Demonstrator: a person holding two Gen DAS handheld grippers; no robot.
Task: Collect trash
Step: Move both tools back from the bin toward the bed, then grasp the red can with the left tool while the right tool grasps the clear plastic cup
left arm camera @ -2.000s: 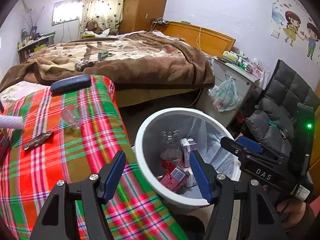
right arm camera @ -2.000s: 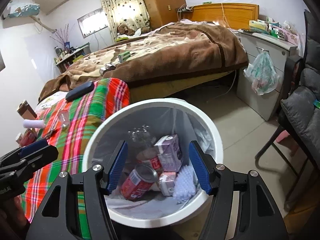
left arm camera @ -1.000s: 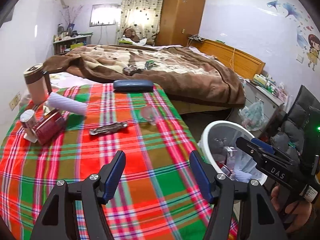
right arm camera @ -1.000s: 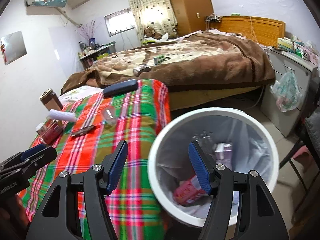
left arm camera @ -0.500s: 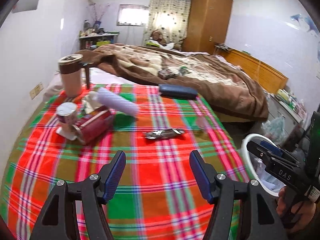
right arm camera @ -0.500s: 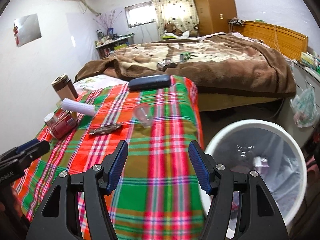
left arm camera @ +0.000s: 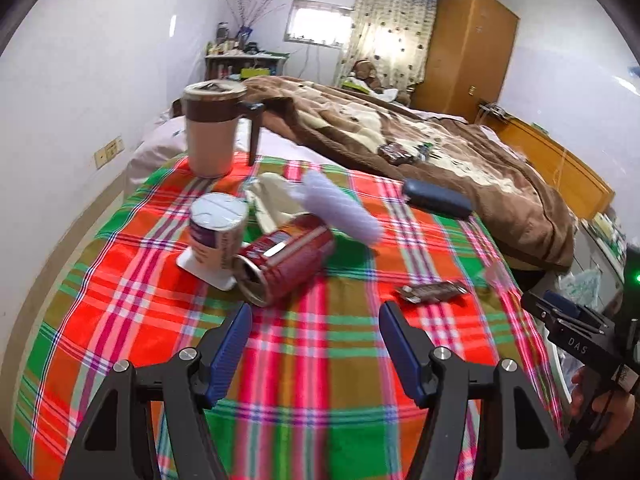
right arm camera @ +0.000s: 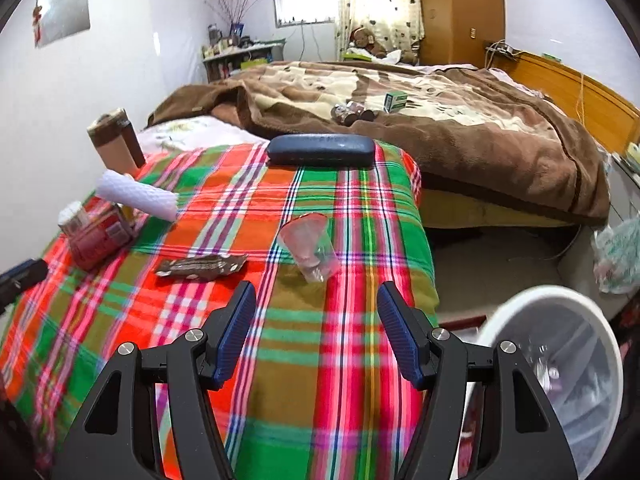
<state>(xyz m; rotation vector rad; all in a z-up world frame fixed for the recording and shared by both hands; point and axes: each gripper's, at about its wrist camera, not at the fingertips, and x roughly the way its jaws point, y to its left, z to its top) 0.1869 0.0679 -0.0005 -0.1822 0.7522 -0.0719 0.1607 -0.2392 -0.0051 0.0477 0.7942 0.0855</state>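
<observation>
My left gripper (left arm camera: pixel 315 322) is open and empty above the plaid tablecloth (left arm camera: pixel 304 364), just short of a red can (left arm camera: pixel 286 258) lying on its side. Beside it stand a purple can (left arm camera: pixel 216 230) on a white card, a white foam sleeve (left arm camera: pixel 340 210) and a brown wrapper (left arm camera: pixel 430 291). My right gripper (right arm camera: pixel 316 304) is open and empty, close to a clear plastic cup (right arm camera: pixel 310 246) lying on the cloth. The brown wrapper (right arm camera: pixel 200 266) lies left of it. The white trash bin (right arm camera: pixel 560 376) stands on the floor at lower right.
A brown-banded tumbler (left arm camera: pixel 212 130) and a dark blue glasses case (left arm camera: pixel 436 199) sit at the table's far side. A bed with a brown blanket (right arm camera: pixel 420 128) lies beyond. A plastic bag (right arm camera: pixel 618 256) hangs at the right. The right gripper shows at the left view's right edge (left arm camera: pixel 576 332).
Both grippers swung left from over the trash bin to over the table. The left now faces the cans, the right faces the clear cup. Both stayed open.
</observation>
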